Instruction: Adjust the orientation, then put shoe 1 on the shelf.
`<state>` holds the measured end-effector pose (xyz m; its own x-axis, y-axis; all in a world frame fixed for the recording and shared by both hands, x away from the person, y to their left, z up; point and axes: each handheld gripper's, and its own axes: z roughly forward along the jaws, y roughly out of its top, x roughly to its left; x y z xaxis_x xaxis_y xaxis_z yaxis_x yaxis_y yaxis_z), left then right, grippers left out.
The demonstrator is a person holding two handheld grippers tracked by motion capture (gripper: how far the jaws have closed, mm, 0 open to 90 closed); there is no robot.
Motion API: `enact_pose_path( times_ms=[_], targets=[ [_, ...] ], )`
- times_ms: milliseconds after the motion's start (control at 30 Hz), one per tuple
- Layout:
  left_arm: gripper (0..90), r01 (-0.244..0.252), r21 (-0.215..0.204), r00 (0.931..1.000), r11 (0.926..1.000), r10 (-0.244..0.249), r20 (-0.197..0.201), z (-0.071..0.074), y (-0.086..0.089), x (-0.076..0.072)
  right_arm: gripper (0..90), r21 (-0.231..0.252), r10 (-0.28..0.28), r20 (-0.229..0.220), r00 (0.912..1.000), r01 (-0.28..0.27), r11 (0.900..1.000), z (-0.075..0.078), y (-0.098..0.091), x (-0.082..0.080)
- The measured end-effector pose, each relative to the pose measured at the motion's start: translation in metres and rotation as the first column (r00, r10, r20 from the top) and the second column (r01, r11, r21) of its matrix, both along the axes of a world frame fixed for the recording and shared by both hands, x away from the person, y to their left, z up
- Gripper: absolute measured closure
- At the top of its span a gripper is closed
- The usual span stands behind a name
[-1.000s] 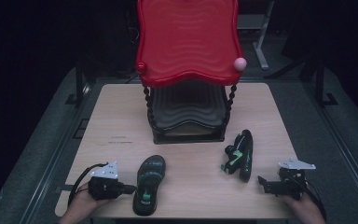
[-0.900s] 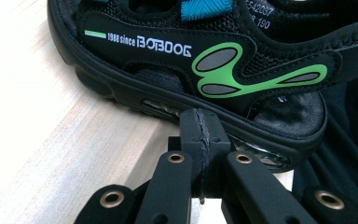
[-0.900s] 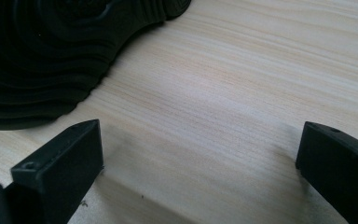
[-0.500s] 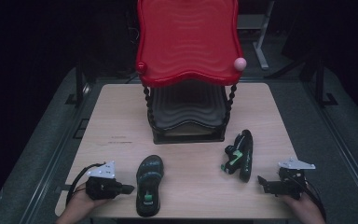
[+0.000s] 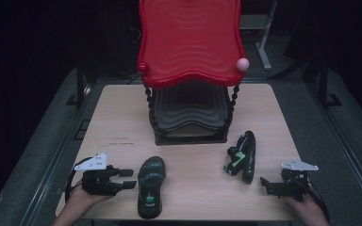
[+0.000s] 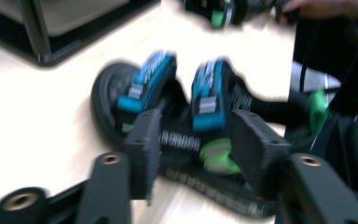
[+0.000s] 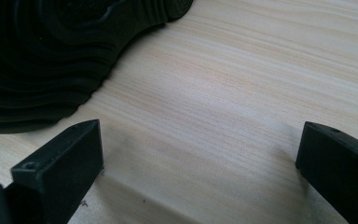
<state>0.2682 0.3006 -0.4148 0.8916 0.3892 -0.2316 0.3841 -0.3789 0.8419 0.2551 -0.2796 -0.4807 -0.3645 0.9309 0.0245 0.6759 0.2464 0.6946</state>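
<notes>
Dark surroundings are seen around a pale wooden desk [image 5: 122, 113], at whose far middle a tiered stand is set, with a large red wavy tray [image 5: 188, 42] on top and black trays [image 5: 188, 115] below. Two black sandals with green accents lie on the near half: the left sandal [image 5: 150, 186] flat on its sole, just beside the left claw [image 5: 128, 179], and the right sandal [image 5: 242, 155] tipped on its side, near the right claw [image 5: 265, 182].

The left sandal is judged light, with a stiff rubbery sole and soft straps; a hold across the strap bridge or the sole edge would be surest, as smooth sole flanks might slip.

The left claw is held about half spread, nothing pressed between its pads, though the sandal's straps [image 6: 205, 93] are framed between them in the left gripper view. The right claw is spread wide over bare desk, empty.

Against the earlier frames, the left claw's jaws have just been opening from fully closed; the sandals are unmoved.
</notes>
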Motion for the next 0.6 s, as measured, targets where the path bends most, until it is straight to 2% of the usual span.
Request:
enact_pose_path(
  times_ms=[33,167,233,333,467,600],
  targets=[
    [45.0,0.002,-0.006,1.0,1.0,-0.002,0.01,0.002,-0.006,0.001,0.1,0.0,0.001,0.0,1.0,-0.001,1.0,0.0,0.0,0.0],
    [43.6,0.024,-0.006,0.9995,0.9997,-0.024,0.023,0.002,-0.019,0.004,0.1,0.0,0.003,0.0,1.0,-0.003,1.0,0.0,0.0,0.0],
    [43.6,0.039,0.018,0.9985,0.9991,-0.039,0.039,-0.002,-0.03,0.006,0.1,0.0,0.005,0.001,1.0,-0.005,1.0,0.0,0.0,0.0],
    [43.8,0.053,0.034,0.998,0.998,-0.054,0.034,-0.007,-0.037,0.009,0.1,0.0,0.006,0.001,1.0,-0.006,1.0,0.0,0.0,0.001],
    [47.1,0.058,0.073,0.9975,0.9956,-0.061,0.035,-0.013,-0.044,0.011,0.1,0.001,0.007,0.001,1.0,-0.007,1.0,0.0,0.0,0.0],
    [53.7,0.056,0.085,0.9975,0.9948,-0.059,0.038,-0.016,-0.045,0.012,0.1,0.001,0.008,0.0,1.0,-0.008,1.0,0.0,0.0,0.0]
  ],
)
